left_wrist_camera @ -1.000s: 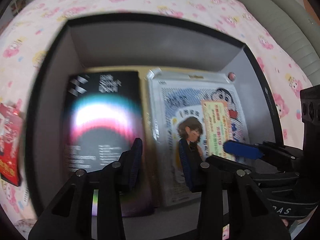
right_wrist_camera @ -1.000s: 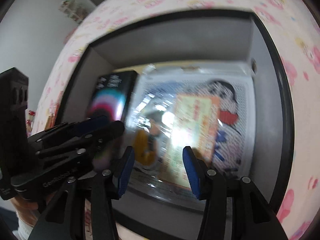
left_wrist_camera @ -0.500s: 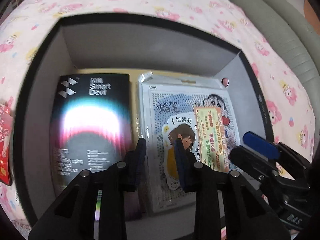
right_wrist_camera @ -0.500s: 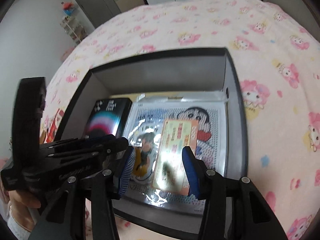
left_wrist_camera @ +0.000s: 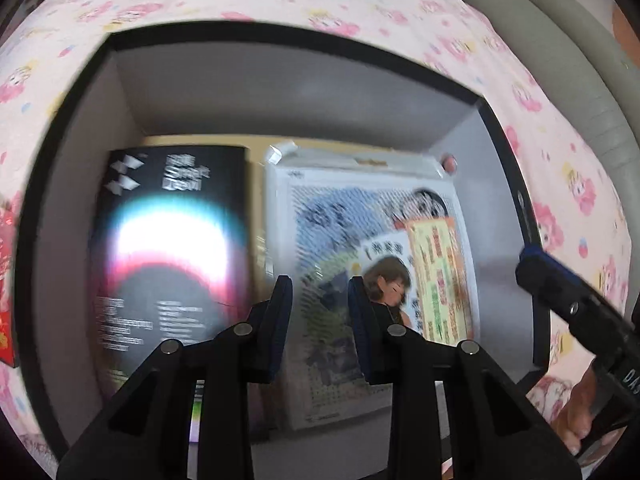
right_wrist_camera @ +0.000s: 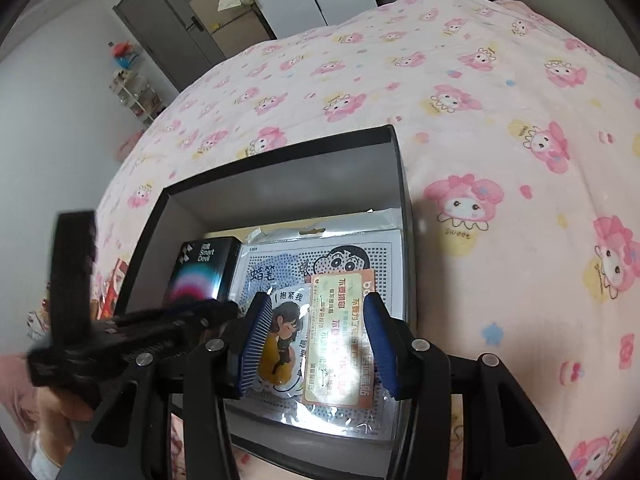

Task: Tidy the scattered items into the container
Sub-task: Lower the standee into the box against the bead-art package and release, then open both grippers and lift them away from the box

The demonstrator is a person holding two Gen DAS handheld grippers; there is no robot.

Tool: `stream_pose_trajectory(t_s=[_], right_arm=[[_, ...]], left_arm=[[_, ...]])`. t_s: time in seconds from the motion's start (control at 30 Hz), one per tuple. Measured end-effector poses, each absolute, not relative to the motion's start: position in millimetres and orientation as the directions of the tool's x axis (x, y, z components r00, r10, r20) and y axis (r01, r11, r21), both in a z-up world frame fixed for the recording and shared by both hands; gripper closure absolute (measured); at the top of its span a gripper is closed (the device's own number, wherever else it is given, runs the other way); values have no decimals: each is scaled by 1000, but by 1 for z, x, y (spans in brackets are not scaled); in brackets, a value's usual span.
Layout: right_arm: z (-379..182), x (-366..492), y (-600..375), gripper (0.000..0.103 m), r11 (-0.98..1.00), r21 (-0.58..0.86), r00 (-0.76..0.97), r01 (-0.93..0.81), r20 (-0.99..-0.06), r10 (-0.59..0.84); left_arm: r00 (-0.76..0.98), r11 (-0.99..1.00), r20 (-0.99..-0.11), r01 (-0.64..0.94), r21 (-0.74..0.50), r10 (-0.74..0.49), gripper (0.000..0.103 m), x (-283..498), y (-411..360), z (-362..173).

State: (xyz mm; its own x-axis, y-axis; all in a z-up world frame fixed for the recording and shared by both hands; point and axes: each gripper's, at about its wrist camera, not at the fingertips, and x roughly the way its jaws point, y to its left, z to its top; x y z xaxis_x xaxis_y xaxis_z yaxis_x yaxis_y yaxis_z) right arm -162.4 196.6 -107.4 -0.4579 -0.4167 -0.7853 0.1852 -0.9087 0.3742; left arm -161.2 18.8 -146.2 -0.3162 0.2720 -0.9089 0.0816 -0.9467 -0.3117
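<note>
A dark box with grey inner walls lies open on the bed. Inside it, a black "Smart Devil" carton lies flat on the left and a clear-wrapped cartoon sticker pack on the right. My left gripper hovers over the seam between them, jaws narrowly apart and empty. In the right wrist view the box, carton and pack show again. My right gripper hangs open and empty above the pack. A red packet lies outside the box, on its left.
The pink cartoon-print bedsheet spreads all round the box. A grey padded headboard runs along the right in the left wrist view. Far off stand a grey door and a small shelf. A hand holds the right gripper's handle.
My right gripper has lifted and drawn back from the box, so more bed and room show. My left gripper's jaws have narrowed; it has stayed over the box.
</note>
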Motion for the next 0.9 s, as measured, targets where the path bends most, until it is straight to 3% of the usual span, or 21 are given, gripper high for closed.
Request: stream_pose_trajectory(t_s=[0.2,0.4,0.5,0.57,0.9], right_arm=[[-115,-163,189,59,-917,350,-429,191,-811,-398],[-115,-162,187,59,-924,327,-431,197,-818,-382],[-115,-161,187,59,-928,323,-429,186,-823,-372],[-115,-159,187,59,-932,321,-426,167,-829,-362],[-101,-103,199,57,-931,354,-490,92,-797,-352]], left_arm=[[-250,-911,-881,-8,-413,401,74,-161,42,-153],[-303,-910,-878,70,-408,370,72,-152,20,-148],[-257,-904,-877,21,-426,407,72,-150,24,-152],[-239,-919,-889,-50,-391,391,66,-145,33,-149],[-374,-928,-857,-27,-372,354,66,-93,-3,-104]])
